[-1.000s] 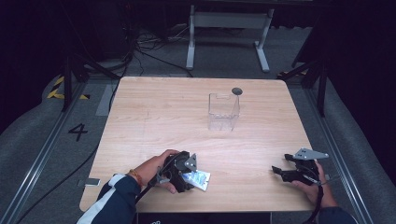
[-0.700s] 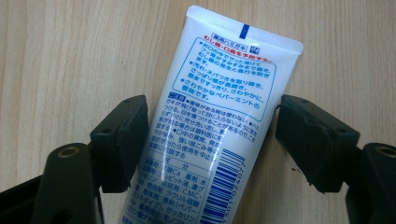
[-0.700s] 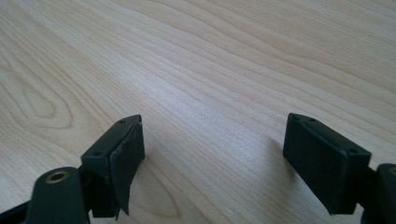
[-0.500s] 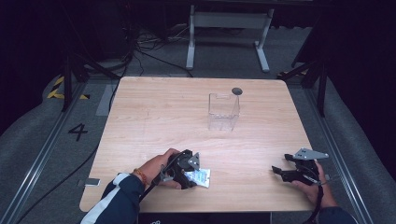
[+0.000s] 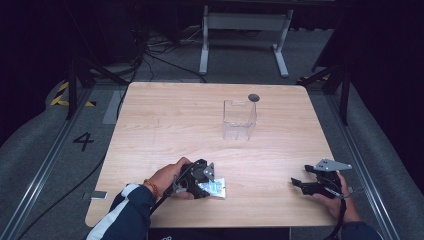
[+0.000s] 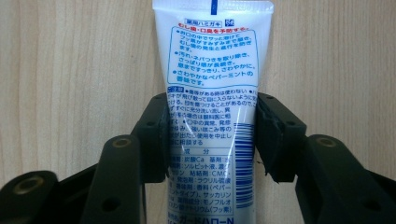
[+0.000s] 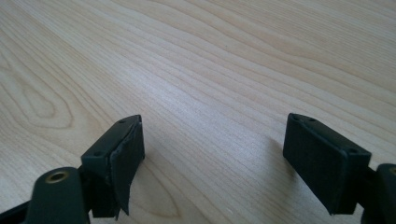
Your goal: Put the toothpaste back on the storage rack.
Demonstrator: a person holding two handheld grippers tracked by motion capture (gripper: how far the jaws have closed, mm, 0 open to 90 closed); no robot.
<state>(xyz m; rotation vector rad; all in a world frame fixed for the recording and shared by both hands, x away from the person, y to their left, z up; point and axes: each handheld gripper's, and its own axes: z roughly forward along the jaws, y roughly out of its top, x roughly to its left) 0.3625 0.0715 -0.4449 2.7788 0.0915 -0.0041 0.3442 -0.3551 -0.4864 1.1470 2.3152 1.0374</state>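
Observation:
A white toothpaste tube (image 5: 214, 189) with blue and red print lies flat near the front edge of the wooden table (image 5: 170, 120). My left gripper (image 5: 204, 181) is down over it. In the left gripper view the tube (image 6: 212, 70) runs up between the jaws, which have just been closing, and both pads (image 6: 156, 135) now touch its sides. My left gripper (image 6: 211, 133) is shut on the tube. My right gripper (image 5: 299, 183) rests at the front right, and its jaws (image 7: 219, 154) stand wide open over bare wood.
A clear plastic container (image 5: 239, 120) stands upright right of the table's centre, with a small dark disc (image 5: 253, 97) just behind it. A metal stand (image 5: 245, 22) and cables lie on the floor beyond the far edge.
The left gripper's jaws have drawn in against the tube. Both hands have stayed where they were.

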